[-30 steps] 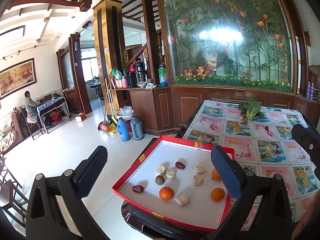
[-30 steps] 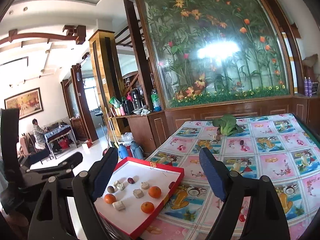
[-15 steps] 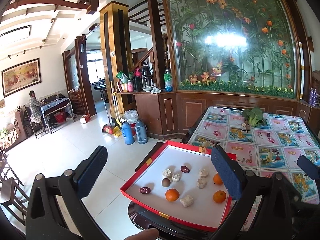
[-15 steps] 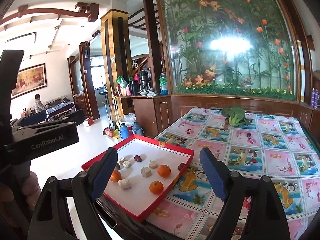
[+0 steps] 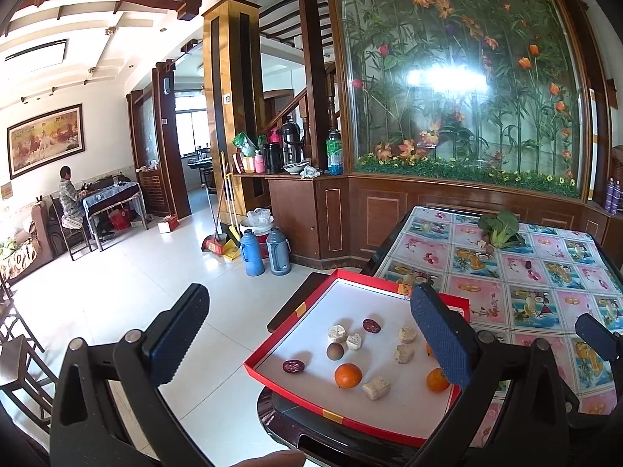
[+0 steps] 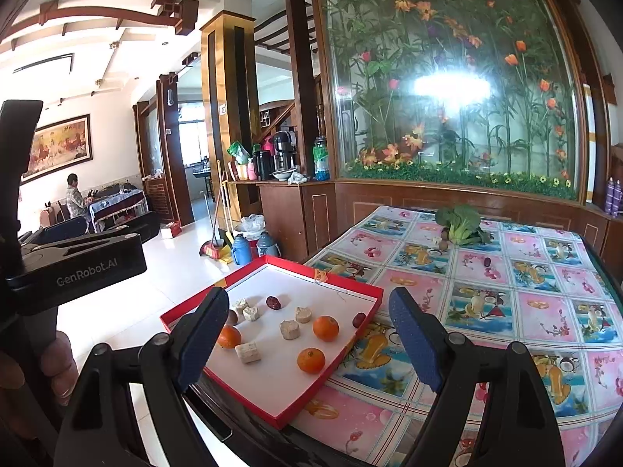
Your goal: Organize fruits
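Observation:
A red-rimmed white tray point(image 5: 307, 307) point(image 6: 194, 306) lies on the table's near left corner, partly overhanging the edge. It holds three oranges point(image 5: 347, 375) point(image 6: 326, 328), dark red dates point(image 5: 371, 325) point(image 6: 273, 302), a brown round fruit point(image 5: 335, 351) and several pale cake pieces point(image 5: 376, 387) point(image 6: 289, 329). My left gripper point(image 5: 307, 346) is open and empty, above the tray's left side. My right gripper point(image 6: 307, 346) is open and empty, above the tray's near right part.
The table has a fruit-patterned cloth point(image 6: 506, 303). A green leafy vegetable point(image 6: 459, 223) lies at its far end, with a loose date point(image 6: 487, 262) nearby. Two thermos jugs point(image 5: 264, 251) stand on the tiled floor at left. A wooden cabinet and glass panel stand behind.
Both grippers have shifted to the left, so the tray sits further right in the views. Both stay open and empty. The tray's contents have not moved.

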The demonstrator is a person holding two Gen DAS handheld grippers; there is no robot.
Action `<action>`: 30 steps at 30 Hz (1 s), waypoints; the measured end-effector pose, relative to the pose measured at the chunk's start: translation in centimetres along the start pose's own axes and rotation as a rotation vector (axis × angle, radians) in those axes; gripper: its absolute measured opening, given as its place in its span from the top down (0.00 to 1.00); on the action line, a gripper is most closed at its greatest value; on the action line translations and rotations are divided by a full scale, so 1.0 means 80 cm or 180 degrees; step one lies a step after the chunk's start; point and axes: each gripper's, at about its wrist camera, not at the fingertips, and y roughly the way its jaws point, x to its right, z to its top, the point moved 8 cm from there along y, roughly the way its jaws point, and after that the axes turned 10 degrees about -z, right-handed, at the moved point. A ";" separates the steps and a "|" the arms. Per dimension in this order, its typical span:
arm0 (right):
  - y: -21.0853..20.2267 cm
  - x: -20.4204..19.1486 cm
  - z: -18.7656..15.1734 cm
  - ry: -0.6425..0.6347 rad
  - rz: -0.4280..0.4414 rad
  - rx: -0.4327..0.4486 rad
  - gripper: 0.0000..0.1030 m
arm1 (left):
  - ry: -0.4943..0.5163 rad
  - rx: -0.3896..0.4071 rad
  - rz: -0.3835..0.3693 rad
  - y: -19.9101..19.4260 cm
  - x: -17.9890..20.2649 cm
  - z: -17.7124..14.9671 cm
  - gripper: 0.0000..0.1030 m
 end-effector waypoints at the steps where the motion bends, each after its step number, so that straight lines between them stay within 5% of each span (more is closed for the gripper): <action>1: 0.000 -0.001 0.000 -0.0003 0.0006 -0.0004 0.18 | -0.0009 0.0009 -0.0001 -0.001 -0.002 0.000 0.00; 18: -0.023 -0.014 0.025 -0.0035 -0.0084 0.0208 0.18 | -0.0086 0.0094 0.0050 -0.012 -0.022 -0.006 0.00; 30: -0.031 -0.016 0.018 0.0100 -0.0067 0.0100 0.18 | -0.0162 0.0125 0.0060 -0.029 -0.037 -0.015 0.00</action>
